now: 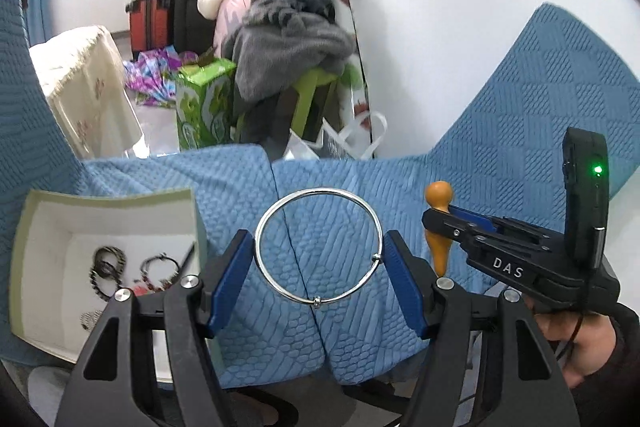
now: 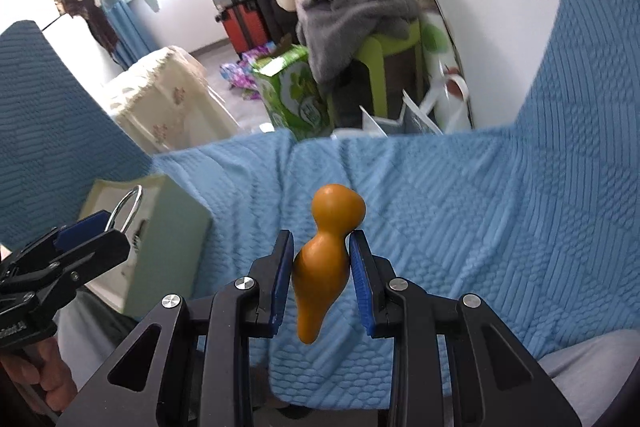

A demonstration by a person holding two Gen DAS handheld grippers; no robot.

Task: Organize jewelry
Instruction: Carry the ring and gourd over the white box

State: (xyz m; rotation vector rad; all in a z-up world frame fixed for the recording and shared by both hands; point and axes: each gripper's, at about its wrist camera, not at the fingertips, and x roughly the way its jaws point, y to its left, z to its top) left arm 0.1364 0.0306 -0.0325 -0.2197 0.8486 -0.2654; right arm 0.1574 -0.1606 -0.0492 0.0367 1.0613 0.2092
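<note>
At the left, the open box [image 1: 108, 203] holds several bracelets [image 1: 108, 263]. Just right of it, the left gripper [image 1: 318, 267] grips a silver bangle [image 1: 318, 245] between its fingers above the blue bed cover [image 1: 500, 167]. Farther right, the right gripper [image 2: 320, 275] clamps an orange gourd pendant [image 2: 324, 259].

Between my left fingers sits a thin silver bangle [image 1: 319, 246], a plain polished hoop with two small beads on its wire, one at its lower edge and one by my right-hand pad. It faces me flat-on, its sides touching both pads.

Between my right fingers stands an orange gourd-shaped pendant [image 2: 325, 263], smooth and glossy, its round head above my fingertips and its tapered end hanging below them.

Just left of my left fingers lies an open pale green box [image 1: 105, 197] with a white inside, holding several dark braided and beaded bracelets [image 1: 134, 270] on its floor.
</note>
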